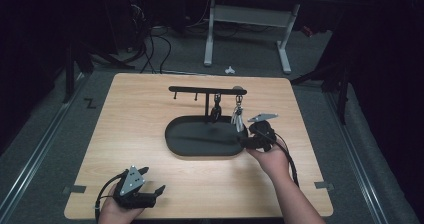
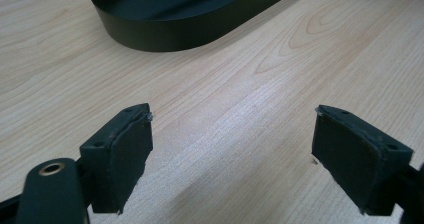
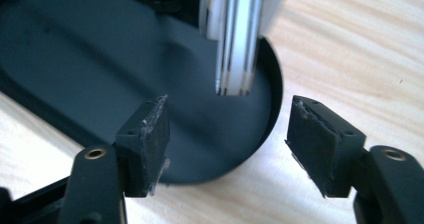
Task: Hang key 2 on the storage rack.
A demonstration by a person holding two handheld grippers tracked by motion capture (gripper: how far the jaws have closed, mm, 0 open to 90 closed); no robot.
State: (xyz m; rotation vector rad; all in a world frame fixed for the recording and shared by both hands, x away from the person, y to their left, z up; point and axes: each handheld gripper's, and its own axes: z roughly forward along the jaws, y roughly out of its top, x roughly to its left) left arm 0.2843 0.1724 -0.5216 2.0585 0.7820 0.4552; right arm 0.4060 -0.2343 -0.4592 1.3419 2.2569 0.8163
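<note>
Oval tray (image 1: 200, 143) lying near the centre of the worktop (image 1: 135, 134). A hanger stand (image 1: 207, 90) rising from the tray's rear half, with two keychains (image 1: 238, 115) hanging from its bar toward the right. Right gripper (image 1: 254, 136) sitting at the tray's right end, just below the rightmost keychain. Left gripper (image 1: 150, 181) resting at the worktop's near left edge, well apart from the tray.
</note>
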